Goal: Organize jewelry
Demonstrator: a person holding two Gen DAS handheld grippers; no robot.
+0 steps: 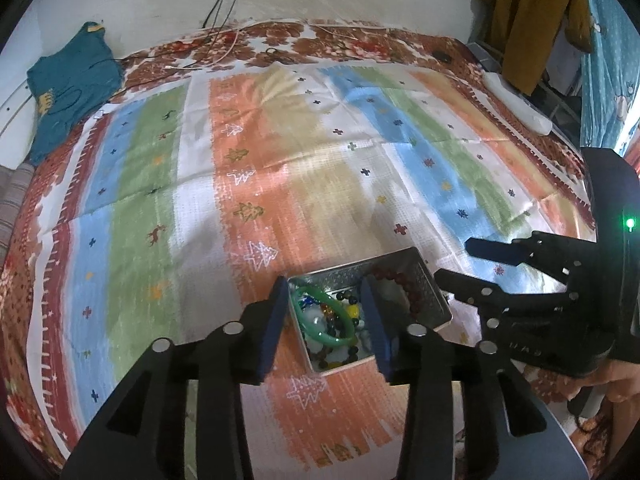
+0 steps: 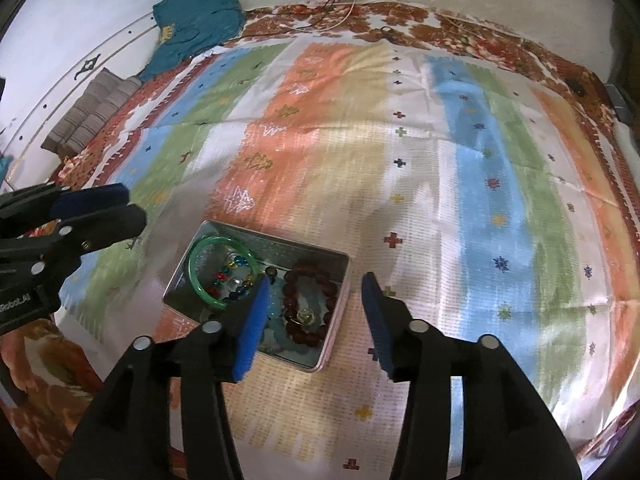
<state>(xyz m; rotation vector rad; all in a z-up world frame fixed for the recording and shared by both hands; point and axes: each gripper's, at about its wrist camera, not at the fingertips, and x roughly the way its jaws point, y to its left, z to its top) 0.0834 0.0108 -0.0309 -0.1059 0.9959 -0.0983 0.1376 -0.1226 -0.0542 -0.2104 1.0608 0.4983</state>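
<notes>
Right gripper [image 2: 316, 312] open above jewelry tin [image 2: 224, 236].

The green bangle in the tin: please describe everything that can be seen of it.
The green bangle is a smooth, closed ring that looks like translucent glass or jade. It lies roughly flat, perhaps slightly tilted, at one end of the open metal tin, on top of loose coloured beads, some of them showing through its middle. Its rim is close to the tin's wall. Neither gripper touches it.
</notes>
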